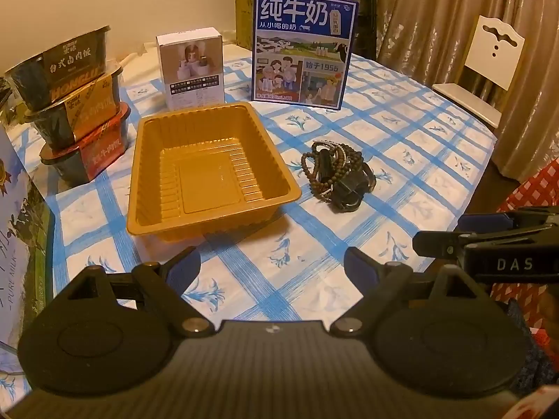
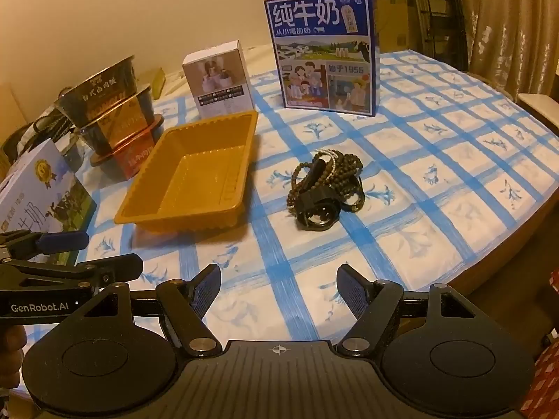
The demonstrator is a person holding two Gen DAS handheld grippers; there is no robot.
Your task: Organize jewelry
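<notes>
ok, both claws wide apart (nothing gripped), jewelry pile [image 1: 337, 174] beside gold tray [image 1: 209, 171]

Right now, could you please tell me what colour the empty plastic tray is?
The tray is golden yellow, shown best in the left wrist view.

I am looking at a round table's white cloth [image 1: 401, 132] showing a blue plaid grid with small blue flower sprigs. At ten o'clock of centre an orange-gold ribbed plastic tray [image 1: 209, 171] is glowing amber. At three o'clock of it, a pile of brown bead bracelets, one white-beaded strand and a black watch [image 1: 337, 174] is lying. At twelve o'clock a royal-blue milk carton [image 1: 302, 49] is displaying white lettering.
</notes>
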